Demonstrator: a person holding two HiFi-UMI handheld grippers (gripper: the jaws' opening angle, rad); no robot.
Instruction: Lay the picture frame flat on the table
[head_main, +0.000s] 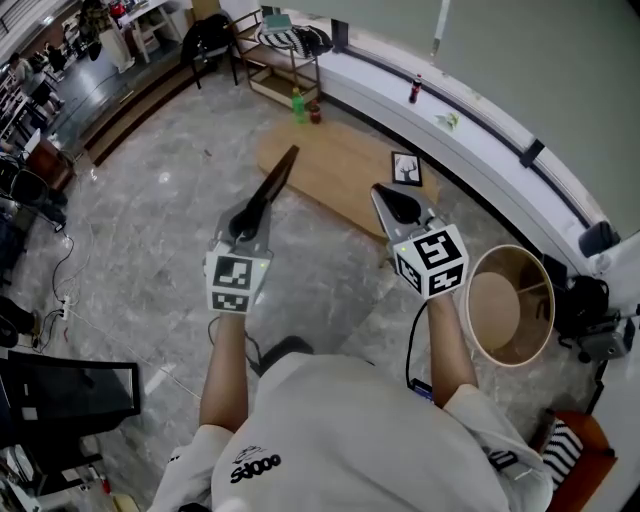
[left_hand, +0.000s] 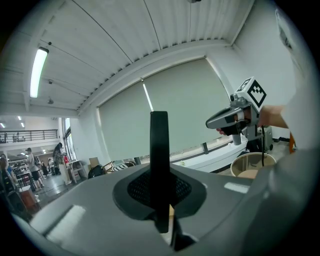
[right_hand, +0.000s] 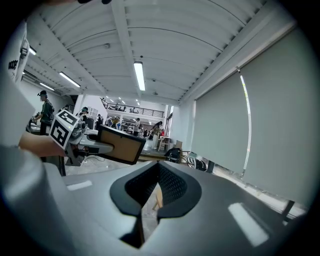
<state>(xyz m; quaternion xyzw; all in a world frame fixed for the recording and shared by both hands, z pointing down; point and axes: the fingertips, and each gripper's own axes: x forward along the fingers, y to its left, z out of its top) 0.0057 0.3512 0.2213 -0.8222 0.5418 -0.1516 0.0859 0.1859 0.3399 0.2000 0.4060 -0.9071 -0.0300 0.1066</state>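
Left fingers (left_hand: 137, 190) are clamped tight on the picture frame (left_hand: 159, 150). It stands edge-on between them, a thin black slab rising straight out of the grip. In the head view the left gripper (head_main: 250, 215) has it up in the air, the frame reaching forward from the fingers toward the near edge of the wooden counter (head_main: 330, 170) and not touching it. The right gripper view catches its flat side: a brown panel in a black border, tilted.

Over to the right gripper (head_main: 396, 206). Its fingers (right_hand: 172, 186) are drawn together with nothing between them, only a sliver of floor showing through. It hovers beside the left one, well apart from the held frame.

At the counter's right end sits a small framed print (head_main: 405, 168); propped or flat, I can't tell. A round tan tub (head_main: 551, 300) stands on the floor off to the right.
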